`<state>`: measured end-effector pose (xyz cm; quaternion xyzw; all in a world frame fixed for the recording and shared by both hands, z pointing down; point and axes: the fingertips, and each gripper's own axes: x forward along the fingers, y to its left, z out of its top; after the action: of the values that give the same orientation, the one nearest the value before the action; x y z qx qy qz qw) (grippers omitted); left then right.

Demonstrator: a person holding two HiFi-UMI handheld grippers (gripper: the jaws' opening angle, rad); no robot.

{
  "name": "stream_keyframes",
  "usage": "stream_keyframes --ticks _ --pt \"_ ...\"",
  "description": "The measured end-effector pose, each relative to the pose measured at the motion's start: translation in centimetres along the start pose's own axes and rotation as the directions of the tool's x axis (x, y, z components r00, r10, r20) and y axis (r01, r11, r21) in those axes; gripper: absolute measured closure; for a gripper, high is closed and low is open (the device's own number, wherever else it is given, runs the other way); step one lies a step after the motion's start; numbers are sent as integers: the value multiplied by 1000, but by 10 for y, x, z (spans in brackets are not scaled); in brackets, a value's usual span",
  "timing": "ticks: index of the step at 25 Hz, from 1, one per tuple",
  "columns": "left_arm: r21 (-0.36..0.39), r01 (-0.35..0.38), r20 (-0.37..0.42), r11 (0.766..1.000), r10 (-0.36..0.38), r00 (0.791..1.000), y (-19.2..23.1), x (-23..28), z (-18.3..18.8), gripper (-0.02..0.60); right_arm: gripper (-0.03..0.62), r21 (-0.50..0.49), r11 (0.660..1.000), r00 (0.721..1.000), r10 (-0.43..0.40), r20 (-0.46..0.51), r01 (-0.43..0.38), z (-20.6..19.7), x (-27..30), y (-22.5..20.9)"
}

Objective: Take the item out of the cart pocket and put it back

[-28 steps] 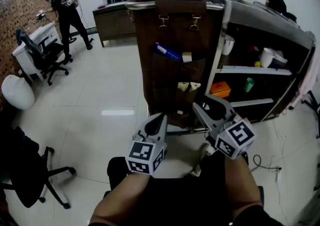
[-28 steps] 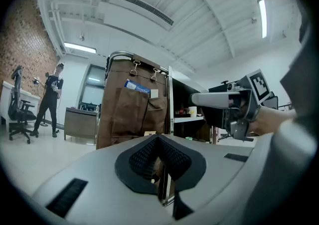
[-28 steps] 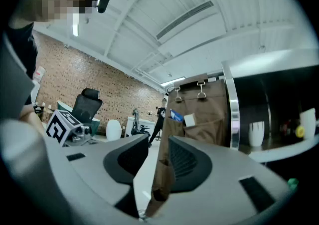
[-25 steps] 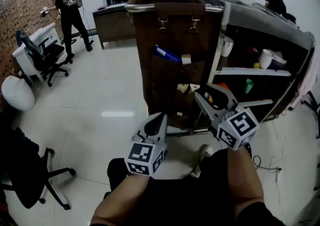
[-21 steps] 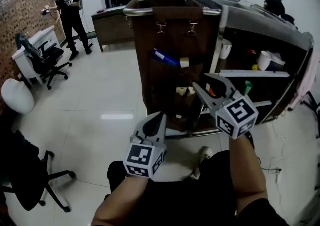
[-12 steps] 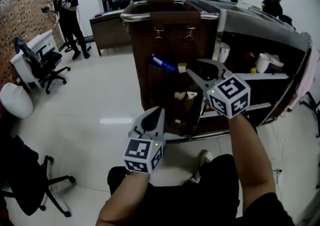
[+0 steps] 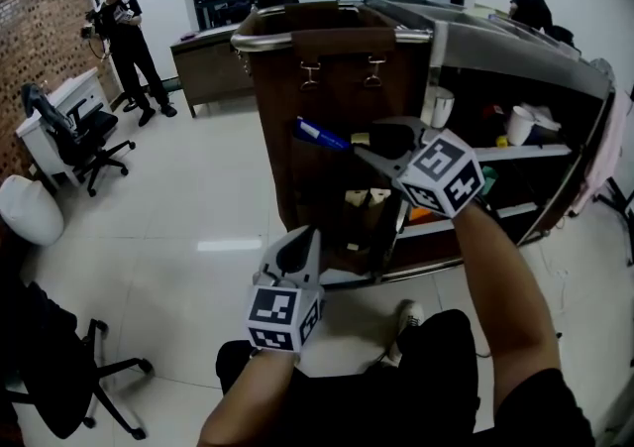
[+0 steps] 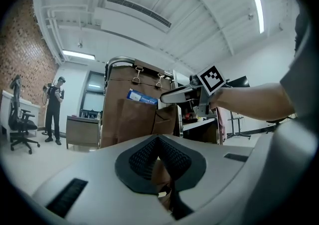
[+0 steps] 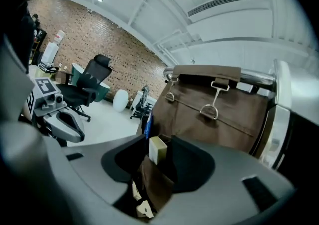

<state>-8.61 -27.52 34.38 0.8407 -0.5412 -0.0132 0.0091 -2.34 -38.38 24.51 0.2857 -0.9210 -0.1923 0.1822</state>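
From here I see the cart's pocket bag [image 7: 327, 108] in dark brown, a blue item [image 7: 319, 133] and a pale yellow box [image 9: 157, 149] on it. The left gripper [image 7: 300, 240] and the right gripper [image 7: 362, 150] are light grey with black, finely gridded pads, and their cubes carry black-and-white square markers. The floor [image 7: 198, 197] is glossy white, and the wall [image 7: 40, 39] is red-brown brick.
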Motion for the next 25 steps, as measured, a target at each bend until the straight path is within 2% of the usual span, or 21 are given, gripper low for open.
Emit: stream_keyframes --ticks 10,15,20,25 --pt "-3 27 15 1000 -27 1000 -12 1 5 581 414 -6 1000 999 12 -37 -12 -8 12 0" --pt "-5 31 24 1000 -31 999 -13 0 8 581 454 -5 1000 999 -10 -48 10 -14 12 -3" --pt "-6 30 32 1000 -29 999 -12 -1 10 581 490 57 996 997 -73 37 70 5 -4 -22" --pt "-3 30 36 1000 -29 999 -14 -2 12 581 494 163 978 974 -160 160 133 41 -31 -40"
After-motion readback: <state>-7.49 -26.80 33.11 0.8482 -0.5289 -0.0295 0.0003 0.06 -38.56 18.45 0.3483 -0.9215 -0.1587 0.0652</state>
